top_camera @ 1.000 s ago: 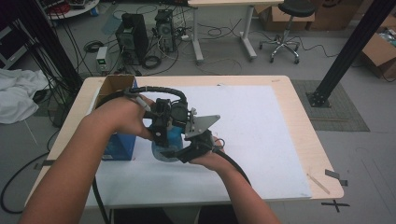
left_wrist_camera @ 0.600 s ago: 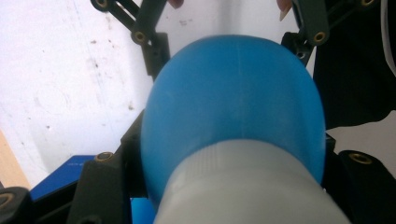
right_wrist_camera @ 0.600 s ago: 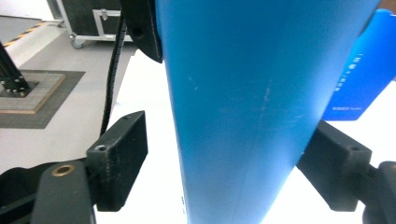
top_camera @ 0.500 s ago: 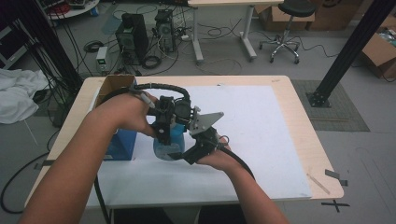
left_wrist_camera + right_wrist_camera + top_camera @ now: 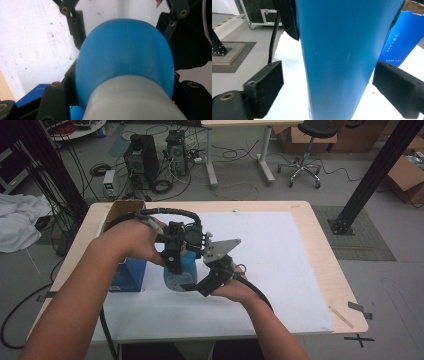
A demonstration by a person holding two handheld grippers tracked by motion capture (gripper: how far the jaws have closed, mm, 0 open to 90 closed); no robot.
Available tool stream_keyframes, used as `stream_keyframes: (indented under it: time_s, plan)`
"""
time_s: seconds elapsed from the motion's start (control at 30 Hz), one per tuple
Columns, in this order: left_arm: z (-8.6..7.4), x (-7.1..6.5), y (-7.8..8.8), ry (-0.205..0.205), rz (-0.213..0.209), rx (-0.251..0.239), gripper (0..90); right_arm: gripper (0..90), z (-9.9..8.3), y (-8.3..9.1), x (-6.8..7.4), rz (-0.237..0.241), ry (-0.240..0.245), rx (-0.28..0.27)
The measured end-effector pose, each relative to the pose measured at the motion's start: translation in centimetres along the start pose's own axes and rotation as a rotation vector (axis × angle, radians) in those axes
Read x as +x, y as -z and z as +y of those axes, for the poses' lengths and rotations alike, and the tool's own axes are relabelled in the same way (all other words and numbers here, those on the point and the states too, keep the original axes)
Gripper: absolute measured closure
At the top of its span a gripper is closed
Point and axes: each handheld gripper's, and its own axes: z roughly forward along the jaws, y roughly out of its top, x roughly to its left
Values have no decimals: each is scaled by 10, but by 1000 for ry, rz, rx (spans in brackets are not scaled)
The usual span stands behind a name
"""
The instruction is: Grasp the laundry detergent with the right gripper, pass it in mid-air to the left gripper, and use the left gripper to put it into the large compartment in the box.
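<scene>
A blue plastic bottle (image 5: 180, 274) with a pale grey cap (image 5: 132, 100) stands on the white sheet left of the table's middle. My left gripper (image 5: 176, 262) comes down over its top, and in the left gripper view its jaws press against both sides of the bottle's rounded shoulder (image 5: 125, 55). My right gripper (image 5: 194, 282) reaches in from the right at the bottle's lower body. In the right gripper view the bottle wall (image 5: 342, 50) rises between the open jaws, with a gap on each side.
A blue carton (image 5: 127, 275) stands just left of the bottle, its printed side (image 5: 402, 37) also in the right gripper view. An open cardboard box (image 5: 122, 210) sits behind it at the table's far left. The white sheet (image 5: 285, 255) runs on to the right.
Both hands and the bottle have shifted slightly to the right. The right gripper's grey plate has tilted up a little.
</scene>
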Motion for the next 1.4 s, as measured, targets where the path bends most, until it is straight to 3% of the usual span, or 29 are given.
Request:
stream_keyframes:
  time_s: [0.17,0.27,0.3,0.33,0.4,0.53,0.57,0.67,0.73,0.8,0.83,0.87,0.9,0.93,1.0,1.03,1.1,1.2,1.23,1.27,1.33,1.4]
  plan:
    - [-6,2,5,43,-18,-6,392,17,0,5,1,-2,-9,33]
    - [-12,8,15,99,-30,1,392,0,3,18,0,4,-11,115]
    - [-12,8,15,99,-30,1,392,0,3,18,0,4,-11,115]
    - [-16,11,22,136,-41,-2,391,0,5,28,-1,7,-2,177]
    - [-19,16,29,181,-60,4,391,0,8,36,-2,7,5,227]
    - [-27,27,44,273,-95,4,391,0,11,51,-4,11,23,379]
    - [-27,27,44,273,-95,4,391,0,11,54,-5,17,28,426]
    - [-37,36,66,349,-135,-16,390,0,10,60,-8,35,22,572]
    - [-42,39,79,382,-131,-24,390,0,11,65,-9,40,38,652]
    - [-44,41,84,401,-126,-23,390,0,13,71,-10,42,30,703]
    - [-48,44,94,444,-115,-17,390,0,14,74,-10,43,37,724]
    - [-48,44,94,444,-115,-17,390,0,16,77,-10,40,43,744]
    - [-51,47,100,474,-116,-8,390,0,16,77,-10,40,43,744]
    - [-56,52,107,522,-127,-2,390,0,20,83,-11,43,54,778]
    - [-63,57,113,573,-159,9,390,0,23,87,-12,46,59,802]
    - [-63,57,113,573,-159,9,390,0,23,87,-12,46,59,802]
    - [-73,62,123,639,-190,10,390,0,28,92,-14,48,75,843]
    - [-84,66,131,714,-185,17,390,0,29,95,-16,62,91,887]
    - [-84,66,131,714,-185,17,390,0,29,95,-16,62,91,887]
    - [-94,68,134,789,-184,16,389,0,29,96,-17,69,100,915]
    - [-107,70,137,888,-190,2,389,0,29,95,-17,74,119,942]
    - [-119,72,141,972,-169,5,389,0,29,93,-17,80,139,959]
